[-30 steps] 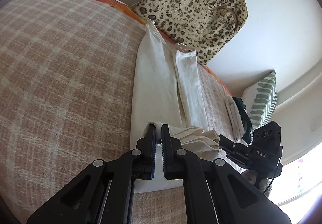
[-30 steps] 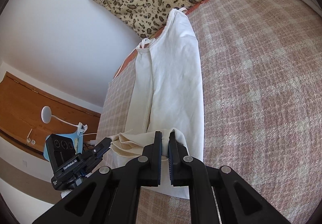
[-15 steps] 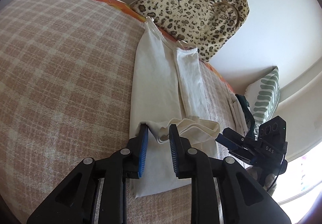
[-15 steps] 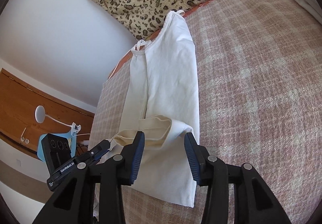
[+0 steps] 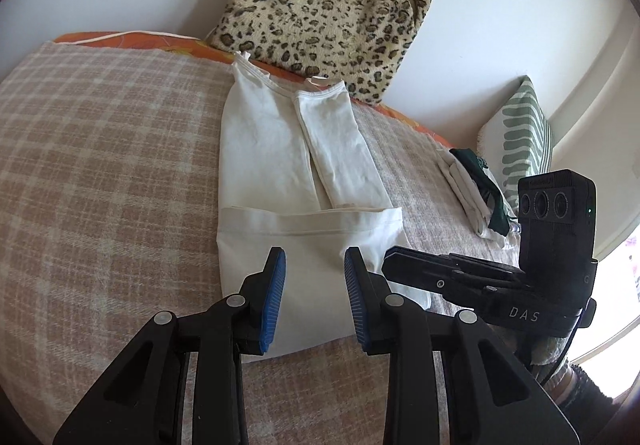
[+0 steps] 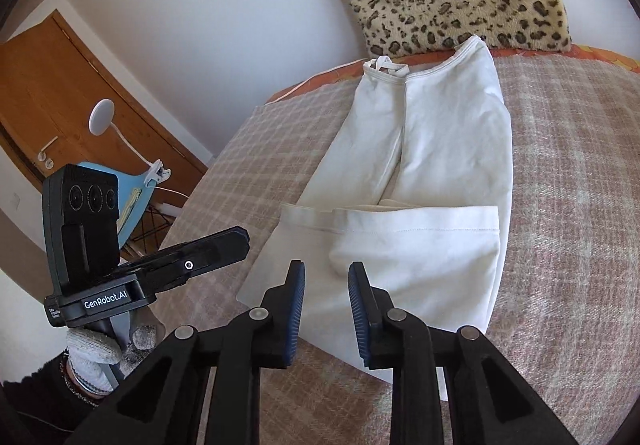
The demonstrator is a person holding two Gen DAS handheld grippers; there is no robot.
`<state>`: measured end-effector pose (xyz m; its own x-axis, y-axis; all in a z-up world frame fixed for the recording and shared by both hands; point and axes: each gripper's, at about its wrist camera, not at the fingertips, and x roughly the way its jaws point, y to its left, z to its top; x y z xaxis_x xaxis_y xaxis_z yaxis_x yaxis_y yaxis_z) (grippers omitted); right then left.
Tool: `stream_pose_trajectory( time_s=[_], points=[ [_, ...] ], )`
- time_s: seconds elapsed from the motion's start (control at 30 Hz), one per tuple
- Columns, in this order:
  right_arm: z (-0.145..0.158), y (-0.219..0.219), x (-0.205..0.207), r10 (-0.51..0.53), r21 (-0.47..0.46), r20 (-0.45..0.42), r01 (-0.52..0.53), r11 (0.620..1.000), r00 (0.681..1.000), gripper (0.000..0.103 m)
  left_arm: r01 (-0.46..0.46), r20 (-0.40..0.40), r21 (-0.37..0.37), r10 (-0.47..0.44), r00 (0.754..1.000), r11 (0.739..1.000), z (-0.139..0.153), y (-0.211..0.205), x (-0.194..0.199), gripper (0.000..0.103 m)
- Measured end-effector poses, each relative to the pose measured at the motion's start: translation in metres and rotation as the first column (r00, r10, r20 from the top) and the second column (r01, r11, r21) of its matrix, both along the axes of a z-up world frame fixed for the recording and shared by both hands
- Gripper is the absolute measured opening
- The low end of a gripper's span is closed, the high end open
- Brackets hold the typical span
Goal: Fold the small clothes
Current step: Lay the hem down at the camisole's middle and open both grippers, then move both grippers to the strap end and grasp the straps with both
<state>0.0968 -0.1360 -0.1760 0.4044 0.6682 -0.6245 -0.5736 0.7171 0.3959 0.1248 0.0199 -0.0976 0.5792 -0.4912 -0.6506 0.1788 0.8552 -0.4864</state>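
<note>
Left wrist view: the left claw hangs over the near end of a cream white cotton tank top with its blue-ribbed pads a modest gap apart, nothing between them and nothing pressed. The top lies flat on a bed covered by a beige and pink checked woollen blanket, straps pointing away toward a leopard-print plush cushion leaning on the white wall. Its sides are folded in lengthwise, and its lower hem is turned up as a band across the body. To the right of the top, the right claw shows from the side. Beyond it, a small pile of folded white and dark green clothes sits near a green striped white pillow.

In the right wrist view the right claw is narrowing its gap above the same folded hem, holding nothing, the cloth lying loose beneath. The left claw sits to the left, gripped by a hand in a white knitted glove. Behind it stand a wooden door and a white clip-on lamp.
</note>
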Motion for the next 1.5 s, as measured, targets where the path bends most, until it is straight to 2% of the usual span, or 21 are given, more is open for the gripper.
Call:
stream_pose_trajectory(
  time_s=[0.13, 0.23, 0.27, 0.3, 0.37, 0.43, 0.47, 0.53, 0.6, 0.67, 0.73, 0.83, 0.97, 1.03, 1.1, 1.2, 1.5],
  points=[
    [-0.007, 0.002, 0.013, -0.036, -0.025, -0.002, 0.036, 0.999, 0.999, 0.026, 0.017, -0.033, -0.006, -0.017, 0.999, 1.0, -0.012, -0.003, 0.007, 0.028],
    [-0.015, -0.004, 0.029, -0.131, -0.081, -0.016, 0.13, 0.988, 0.991, 0.025, 0.015, -0.033, 0.04, -0.014, 0.999, 0.999, -0.018, -0.006, 0.011, 0.028],
    [-0.017, -0.007, 0.034, -0.179, -0.119, -0.014, 0.176, 0.977, 0.984, 0.022, 0.005, -0.031, 0.069, -0.003, 1.0, 0.998, -0.02, -0.006, 0.012, 0.028],
    [-0.017, -0.011, 0.036, -0.198, -0.12, -0.008, 0.196, 0.973, 0.98, 0.015, -0.009, -0.027, 0.094, 0.012, 1.0, 0.996, -0.022, -0.005, 0.013, 0.028],
    [-0.013, -0.016, 0.037, -0.242, -0.157, 0.014, 0.241, 0.958, 0.97, 0.014, -0.035, -0.024, 0.127, 0.038, 0.999, 0.991, -0.025, -0.001, 0.015, 0.028],
    [-0.007, -0.017, 0.034, -0.257, -0.179, 0.047, 0.262, 0.949, 0.965, 0.018, -0.058, -0.014, 0.15, 0.061, 0.998, 0.987, -0.025, 0.003, 0.016, 0.028],
    [-0.005, -0.017, 0.032, -0.256, -0.175, 0.059, 0.262, 0.949, 0.965, 0.021, -0.073, -0.008, 0.164, 0.075, 0.997, 0.984, -0.024, 0.004, 0.016, 0.028],
    [-0.001, -0.019, 0.028, -0.227, -0.129, 0.06, 0.234, 0.964, 0.972, 0.024, -0.081, -0.003, 0.147, 0.082, 0.997, 0.986, -0.022, 0.005, 0.016, 0.028],
    [0.005, -0.017, 0.022, -0.192, -0.087, 0.077, 0.198, 0.976, 0.978, 0.024, -0.063, 0.012, 0.129, 0.062, 0.998, 0.99, -0.018, 0.0, 0.013, 0.028],
    [0.009, -0.006, 0.016, -0.128, -0.083, 0.106, 0.137, 0.987, 0.986, 0.024, -0.033, 0.042, 0.148, 0.027, 0.999, 0.988, -0.012, -0.011, 0.01, 0.028],
    [0.008, 0.007, 0.012, -0.092, -0.107, 0.128, 0.106, 0.989, 0.987, 0.024, -0.005, 0.058, 0.172, -0.005, 0.998, 0.985, -0.01, -0.021, 0.006, 0.028],
    [0.001, 0.021, 0.014, -0.07, -0.141, 0.121, 0.087, 0.986, 0.99, 0.024, 0.017, 0.039, 0.186, -0.025, 0.999, 0.982, -0.015, -0.027, 0.008, 0.028],
    [-0.011, 0.028, 0.025, -0.092, -0.202, 0.118, 0.114, 0.973, 0.989, 0.023, -0.004, 0.012, 0.219, 0.001, 1.0, 0.976, -0.023, -0.022, 0.013, 0.028],
    [-0.013, 0.028, 0.028, -0.114, -0.235, 0.132, 0.142, 0.962, 0.985, 0.019, -0.019, 0.015, 0.236, 0.016, 1.0, 0.972, -0.024, -0.017, 0.015, 0.028],
    [-0.011, 0.028, 0.028, -0.128, -0.257, 0.139, 0.16, 0.953, 0.982, 0.019, -0.028, 0.018, 0.26, 0.025, 1.0, 0.965, -0.023, -0.014, 0.016, 0.028],
    [-0.001, 0.026, 0.024, -0.143, -0.296, 0.181, 0.193, 0.936, 0.973, 0.026, -0.059, 0.017, 0.275, 0.057, 0.998, 0.96, -0.022, -0.005, 0.018, 0.028],
    [0.033, -0.028, 0.034, -0.228, -0.156, 0.121, 0.245, 0.957, 0.966, 0.036, -0.134, 0.051, 0.15, 0.128, 0.991, 0.98, 0.006, 0.041, 0.035, 0.028]
  ],
)
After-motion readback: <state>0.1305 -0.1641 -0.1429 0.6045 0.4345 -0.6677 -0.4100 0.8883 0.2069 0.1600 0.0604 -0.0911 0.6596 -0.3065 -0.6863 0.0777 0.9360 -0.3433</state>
